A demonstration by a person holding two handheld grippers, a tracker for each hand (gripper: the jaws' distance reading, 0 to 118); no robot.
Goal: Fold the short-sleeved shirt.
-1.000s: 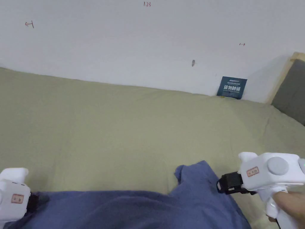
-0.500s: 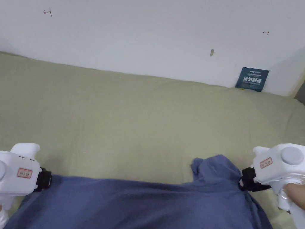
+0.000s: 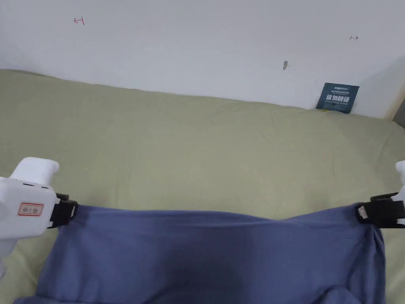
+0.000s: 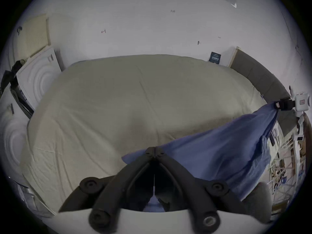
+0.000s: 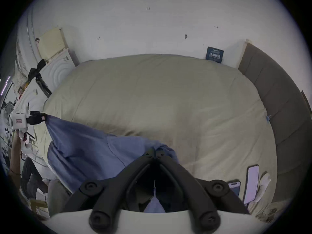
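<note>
Shirt (image 3: 213, 253) now stretches taut between the left gripper (image 3: 71, 209) at nine o'clock and right gripper (image 3: 366, 211) at three, fingers clamping it; previously bunched, ready for laying on the bed (image 3: 197, 150).

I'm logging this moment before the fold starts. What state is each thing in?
Blue shirt: stretched between the two grippers, top edge taut, not folded.
Left gripper: shut on the shirt's left corner.
Right gripper: shut on the shirt's right corner.
Bed sheet: spread flat, lightly wrinkled.
</note>
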